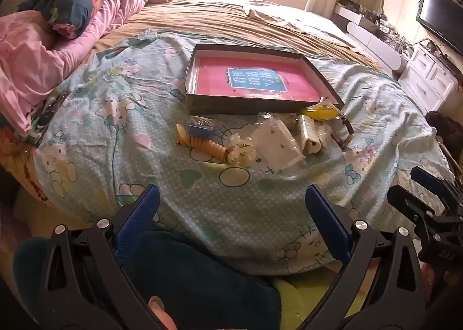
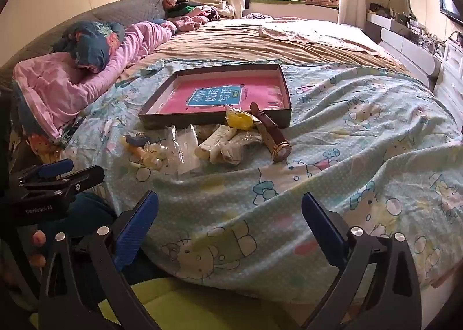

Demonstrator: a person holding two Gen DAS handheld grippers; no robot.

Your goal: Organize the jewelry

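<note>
A shallow dark box (image 1: 202,104) (image 2: 156,120) with a pink book inside lies on the cartoon-print blanket. In front of it sits a loose heap: a brown-strap watch (image 2: 272,130) (image 1: 345,130), a yellow item in plastic (image 2: 240,120) (image 1: 319,111), a cream hair clip (image 2: 215,139) (image 1: 309,134), a clear packet (image 1: 275,141) (image 2: 185,147), a spiral hair tie (image 1: 202,144), a small blue box (image 1: 199,128) (image 2: 136,139). My left gripper (image 1: 231,202) and right gripper (image 2: 230,208) hang open near the bed's front edge, well short of the heap, nothing between their blue fingers.
A pink quilt (image 1: 34,69) and a dark floral pillow (image 2: 89,43) lie at the left. White drawers (image 1: 431,81) and a TV (image 1: 442,20) stand at the right. A person's teal-clad knee (image 1: 188,272) and a green cushion (image 2: 173,301) lie below the grippers.
</note>
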